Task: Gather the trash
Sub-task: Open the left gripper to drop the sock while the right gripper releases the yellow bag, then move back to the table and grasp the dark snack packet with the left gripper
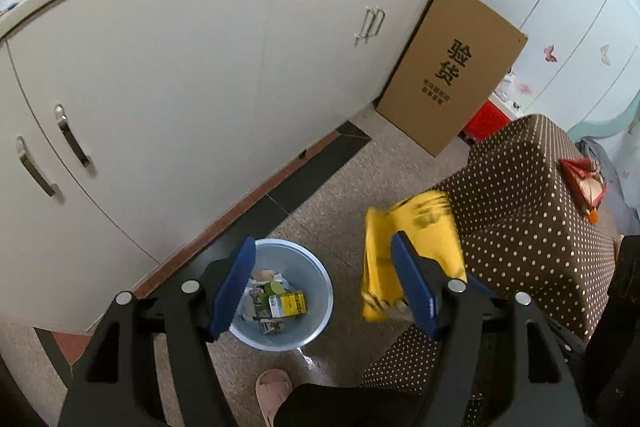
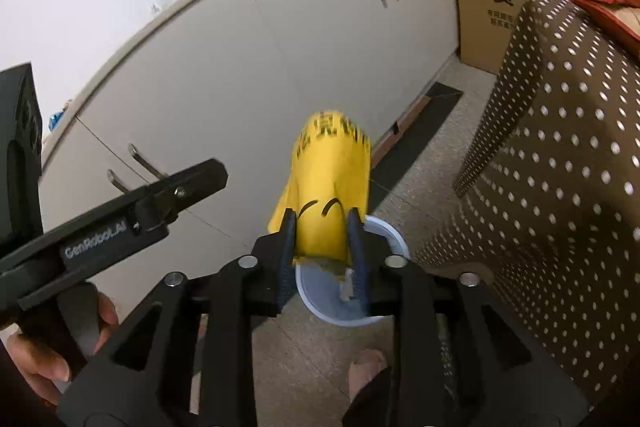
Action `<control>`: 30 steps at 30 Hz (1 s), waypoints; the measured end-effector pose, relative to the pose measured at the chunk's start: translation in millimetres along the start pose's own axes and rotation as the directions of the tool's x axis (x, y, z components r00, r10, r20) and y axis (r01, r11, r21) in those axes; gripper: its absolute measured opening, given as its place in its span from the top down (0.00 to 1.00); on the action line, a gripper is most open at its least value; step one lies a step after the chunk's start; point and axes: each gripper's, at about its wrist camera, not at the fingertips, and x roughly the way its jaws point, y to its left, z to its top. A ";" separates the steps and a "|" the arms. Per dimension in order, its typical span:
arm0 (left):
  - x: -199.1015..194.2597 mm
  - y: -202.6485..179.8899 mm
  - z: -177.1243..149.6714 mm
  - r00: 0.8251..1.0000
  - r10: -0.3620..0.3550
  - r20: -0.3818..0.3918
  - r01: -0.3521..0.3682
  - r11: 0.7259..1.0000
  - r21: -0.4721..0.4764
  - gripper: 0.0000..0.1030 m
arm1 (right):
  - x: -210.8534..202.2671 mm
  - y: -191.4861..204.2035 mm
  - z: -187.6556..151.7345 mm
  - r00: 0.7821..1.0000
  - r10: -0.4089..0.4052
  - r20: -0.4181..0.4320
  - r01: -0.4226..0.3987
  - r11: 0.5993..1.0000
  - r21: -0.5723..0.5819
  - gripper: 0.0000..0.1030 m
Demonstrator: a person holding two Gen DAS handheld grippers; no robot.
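The right tool (image 2: 322, 231) has its two blue-padded jaws set narrowly on either side of a crumpled bright-yellow plastic wrapper with black print (image 2: 330, 183). The pads look to be against its sides, though the grip seems light and I cannot tell for sure that they press. The wrapper hangs in the air directly over the round pale-blue plastic waste bin (image 2: 394, 233) standing on the speckled floor. In the left wrist view the wrapper is blurred and sits just right of the bin, above the floor. The left tool (image 1: 324, 283) stands wide open with nothing between its jaws, poised over the bin.

As for progress, the bin already holds several pieces: a small yellow-and-white carton (image 1: 290, 305), a green-topped item and scraps of paper. I judge this wrapper to be at the point of release, so what remains is to let it drop inside. A red packet (image 1: 580, 179) lies on the brown white-dotted cloth of the nearby surface (image 1: 520, 195); it may be next, but that is a guess.

The wrapper is thin, creased and limp, likely to flutter instead of falling straight.
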 end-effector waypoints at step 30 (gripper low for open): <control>-102.9 -103.2 12.7 0.970 -0.130 0.205 0.106 0.987 0.122 0.33 | -150.2 -32.4 24.3 0.965 -0.095 0.245 0.092 0.995 0.024 0.36</control>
